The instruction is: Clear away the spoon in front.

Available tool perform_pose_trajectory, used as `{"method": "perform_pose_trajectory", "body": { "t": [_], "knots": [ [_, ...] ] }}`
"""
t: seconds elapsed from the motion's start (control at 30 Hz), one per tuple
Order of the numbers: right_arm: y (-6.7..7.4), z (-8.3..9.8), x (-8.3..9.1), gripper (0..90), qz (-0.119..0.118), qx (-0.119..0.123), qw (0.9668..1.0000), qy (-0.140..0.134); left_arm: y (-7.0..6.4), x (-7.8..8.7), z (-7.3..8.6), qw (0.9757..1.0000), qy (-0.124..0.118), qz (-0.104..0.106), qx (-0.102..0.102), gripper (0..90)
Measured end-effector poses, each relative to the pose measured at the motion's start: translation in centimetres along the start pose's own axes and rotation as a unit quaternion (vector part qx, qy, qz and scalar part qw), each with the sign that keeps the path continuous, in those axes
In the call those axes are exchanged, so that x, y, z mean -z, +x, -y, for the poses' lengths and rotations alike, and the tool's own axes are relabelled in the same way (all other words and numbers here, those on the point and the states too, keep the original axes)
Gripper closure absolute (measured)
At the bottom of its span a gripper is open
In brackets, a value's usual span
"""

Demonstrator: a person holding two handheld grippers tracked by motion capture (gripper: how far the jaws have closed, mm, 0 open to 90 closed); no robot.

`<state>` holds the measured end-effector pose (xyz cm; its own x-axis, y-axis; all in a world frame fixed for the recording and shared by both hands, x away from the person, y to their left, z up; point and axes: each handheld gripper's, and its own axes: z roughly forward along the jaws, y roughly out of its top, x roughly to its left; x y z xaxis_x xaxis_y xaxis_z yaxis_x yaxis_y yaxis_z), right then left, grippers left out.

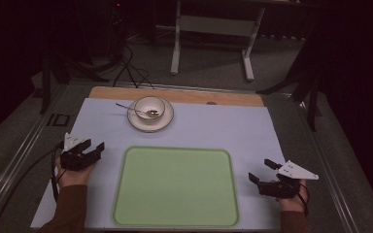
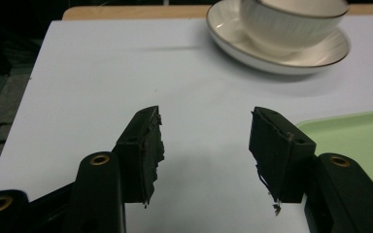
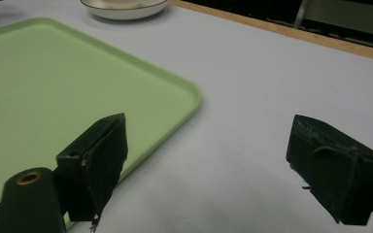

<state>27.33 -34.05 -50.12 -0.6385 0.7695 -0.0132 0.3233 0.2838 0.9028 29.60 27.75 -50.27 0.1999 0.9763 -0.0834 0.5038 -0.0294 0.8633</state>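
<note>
Flanking a smooth, rounded-corner green tray [image 1: 176,187], the left gripper [image 1: 93,148] and right gripper [image 1: 263,171] gape empty; a ribbed white cup [image 1: 149,108] with metal spoon [image 1: 137,111] sits on its saucer [image 1: 150,123] at the tabletop's [image 1: 223,126] far side.

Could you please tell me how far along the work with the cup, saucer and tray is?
Nothing looks done yet: the cup, with a spoon in it, sits on its saucer beyond the bare green tray. Left claw and right claw are open, holding nothing. All handling remains.

Black claws [image 1: 91,148] (brass screws), rust-brown sleeves [image 1: 71,208]
</note>
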Motion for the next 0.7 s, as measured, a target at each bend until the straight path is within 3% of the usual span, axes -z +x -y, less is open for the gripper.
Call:
{"method": "perform_pose_trajectory", "body": {
  "t": [0.27, 0.43, 0.7],
  "knots": [
    [0.2, -0.2, 0.3, 14.5, 0.0, 0.005, 0.9998, -0.019, -0.7, 0.9, -0.4, 0.9998, -0.015, 0.012, -0.004, 44.5],
    [0.3, -0.3, 0.5, 14.5, 0.006, 0.007, 0.9996, -0.028, -1.5, 1.4, -1.0, 0.9994, -0.024, 0.018, -0.017, 43.8],
    [0.5, -0.4, 0.6, 14.5, 0.006, 0.014, 0.9991, -0.04, -2.7, 2.0, -2.3, 0.9983, -0.03, 0.043, -0.027, 42.7]
  ]
}}
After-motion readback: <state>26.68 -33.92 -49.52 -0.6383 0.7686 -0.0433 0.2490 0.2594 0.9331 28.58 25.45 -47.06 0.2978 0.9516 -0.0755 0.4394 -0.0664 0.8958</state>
